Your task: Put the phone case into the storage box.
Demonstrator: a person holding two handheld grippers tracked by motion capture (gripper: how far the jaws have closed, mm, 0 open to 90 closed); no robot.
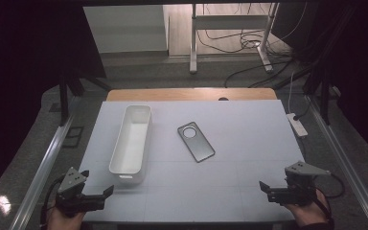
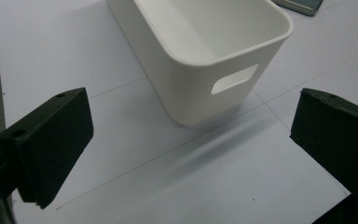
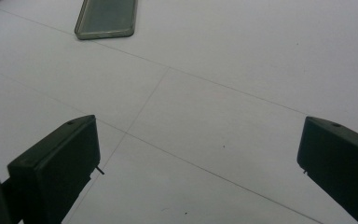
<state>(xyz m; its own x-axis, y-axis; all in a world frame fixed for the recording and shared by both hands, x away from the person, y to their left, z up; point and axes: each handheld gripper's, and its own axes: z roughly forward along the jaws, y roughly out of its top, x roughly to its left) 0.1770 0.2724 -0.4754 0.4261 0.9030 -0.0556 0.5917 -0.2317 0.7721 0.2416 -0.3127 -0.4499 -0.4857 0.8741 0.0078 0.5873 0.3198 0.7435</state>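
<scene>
Long white plastic bin (image 1: 132, 139), open-topped and rectangular, lies lengthwise on the left half of the pale grey table top (image 1: 249, 143), its near short end closest to the left gripper (image 1: 98, 192). In the left gripper view the same bin (image 2: 205, 60) sits just ahead of the jaws, showing a slot handle cut into its near end wall; its inside looks empty as far as can be seen. To its right, well apart from it near the middle of the table, lies a flat dark grey phone case (image 1: 196, 142) with a round camera cut-out, turned at a slant. The right gripper view catches one end of that case (image 3: 106, 19) at the top edge, though its far part is cut off, so its full shape is best judged from above.

The left gripper rests low at the near left corner of the table with its jaws spread wide and nothing between them. The right gripper (image 1: 268, 188) sits at the near right corner, jaws likewise spread wide over bare table, gripping nothing. Each is held in a hand at the table's near edge.
</scene>
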